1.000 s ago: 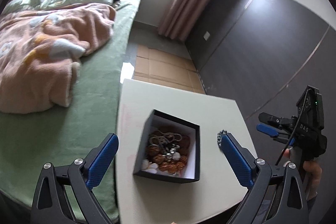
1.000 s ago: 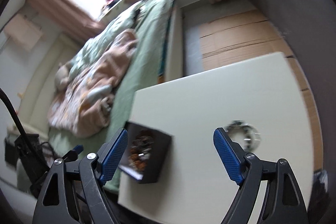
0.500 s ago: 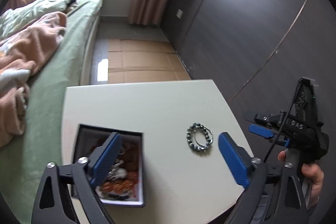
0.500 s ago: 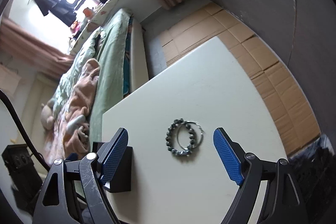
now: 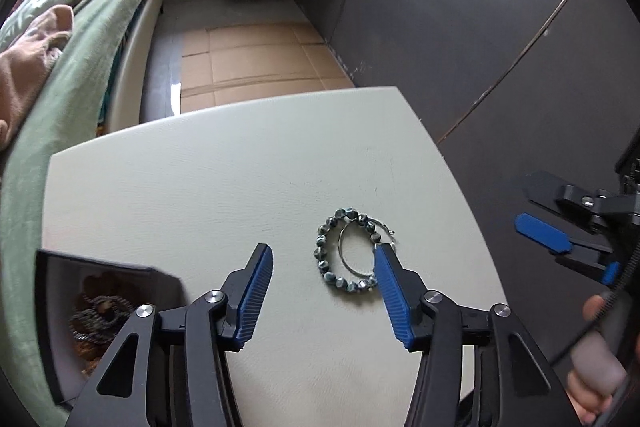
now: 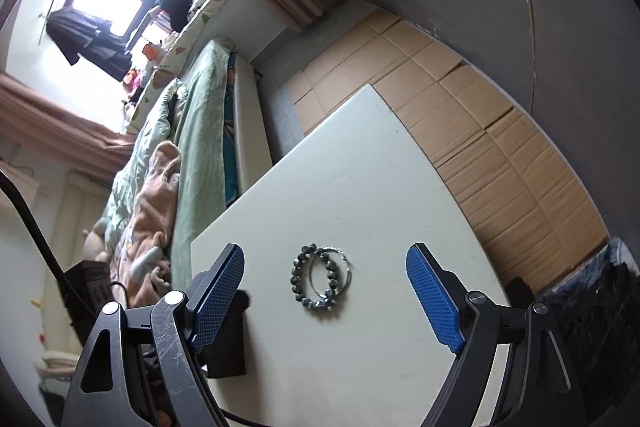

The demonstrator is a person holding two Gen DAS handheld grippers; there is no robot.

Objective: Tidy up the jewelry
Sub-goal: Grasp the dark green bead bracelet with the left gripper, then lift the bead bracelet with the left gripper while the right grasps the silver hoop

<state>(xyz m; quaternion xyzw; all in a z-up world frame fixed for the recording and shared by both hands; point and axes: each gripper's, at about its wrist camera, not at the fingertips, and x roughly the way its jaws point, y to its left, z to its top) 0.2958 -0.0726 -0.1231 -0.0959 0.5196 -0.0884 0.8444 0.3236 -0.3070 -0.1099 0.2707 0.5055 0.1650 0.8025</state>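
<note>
A dark beaded bracelet (image 5: 325, 255) and a thin silver hoop (image 5: 347, 261) lie overlapping on the white table (image 5: 224, 179). They also show in the right wrist view: bracelet (image 6: 297, 277), hoop (image 6: 347, 273). My left gripper (image 5: 324, 285) is open just above the table, the bracelet between its blue fingers, nearer the right one. My right gripper (image 6: 324, 293) is open, hovering with the bracelet between its fingers; it shows at the right of the left wrist view (image 5: 560, 247). A black jewelry box (image 5: 96, 307) holding several pieces sits at the table's left; its corner appears in the right wrist view (image 6: 230, 335).
A bed with green sheet (image 5: 80, 59) and pink blanket (image 6: 152, 203) runs along the table's left side. Cardboard sheets (image 6: 500, 147) cover the floor beyond the table. A dark wardrobe wall (image 5: 460, 7) stands at the right.
My left gripper swung right from over the jewelry box to the bracelet and hoop and came lower and closer. My right gripper also moved in nearer the bracelet.
</note>
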